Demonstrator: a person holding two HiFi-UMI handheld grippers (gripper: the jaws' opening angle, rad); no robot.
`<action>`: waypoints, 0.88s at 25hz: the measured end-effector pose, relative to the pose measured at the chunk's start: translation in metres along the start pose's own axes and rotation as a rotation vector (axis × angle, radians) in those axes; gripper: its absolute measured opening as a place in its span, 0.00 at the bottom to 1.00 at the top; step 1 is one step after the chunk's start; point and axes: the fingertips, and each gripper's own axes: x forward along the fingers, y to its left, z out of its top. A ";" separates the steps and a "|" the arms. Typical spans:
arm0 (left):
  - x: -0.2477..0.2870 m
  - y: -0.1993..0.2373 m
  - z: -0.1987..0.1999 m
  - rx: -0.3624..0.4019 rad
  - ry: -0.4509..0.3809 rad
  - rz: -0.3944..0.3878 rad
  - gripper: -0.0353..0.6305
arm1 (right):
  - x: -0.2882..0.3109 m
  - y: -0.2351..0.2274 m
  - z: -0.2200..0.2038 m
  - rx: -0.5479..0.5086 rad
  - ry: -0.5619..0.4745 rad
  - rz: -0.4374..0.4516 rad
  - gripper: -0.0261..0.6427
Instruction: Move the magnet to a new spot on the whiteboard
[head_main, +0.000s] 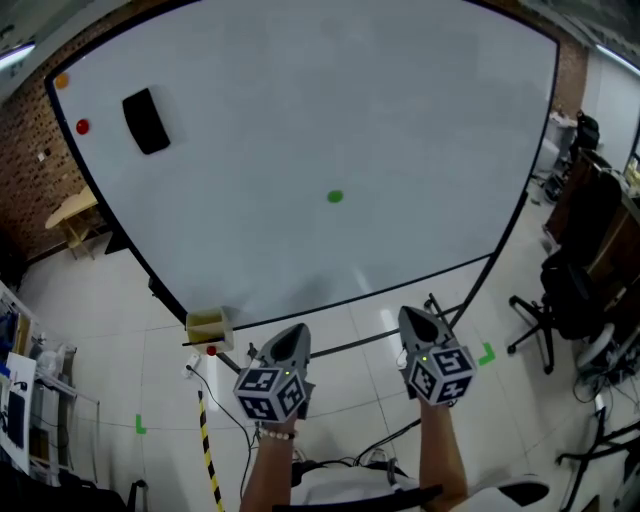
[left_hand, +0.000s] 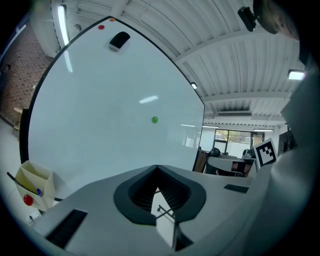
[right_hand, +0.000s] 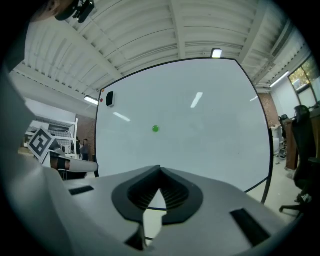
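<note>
A small green magnet (head_main: 335, 196) sticks near the middle of the big whiteboard (head_main: 400, 120); it also shows in the left gripper view (left_hand: 154, 119) and the right gripper view (right_hand: 155, 128). Both grippers are held side by side, well short of the board's lower edge and apart from the magnet. My left gripper (head_main: 292, 337) (left_hand: 157, 167) is shut with nothing in it. My right gripper (head_main: 415, 318) (right_hand: 160, 170) is likewise shut and empty. Both point toward the board, roughly level.
A black eraser (head_main: 146, 121), a red magnet (head_main: 82, 127) and an orange magnet (head_main: 62, 82) sit at the board's upper left. A yellow marker tray (head_main: 208, 325) hangs at the lower left corner. Office chairs (head_main: 560, 300) stand right; cables and a striped pole (head_main: 207, 450) lie below.
</note>
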 end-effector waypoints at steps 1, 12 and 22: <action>0.002 0.004 0.002 0.011 0.010 0.000 0.04 | 0.008 0.004 0.004 -0.019 -0.004 -0.007 0.05; 0.012 0.049 0.022 0.045 0.028 -0.018 0.04 | 0.111 0.038 0.080 -0.230 -0.072 -0.044 0.15; 0.007 0.078 0.033 0.009 -0.005 0.007 0.04 | 0.188 0.046 0.134 -0.360 -0.084 -0.084 0.31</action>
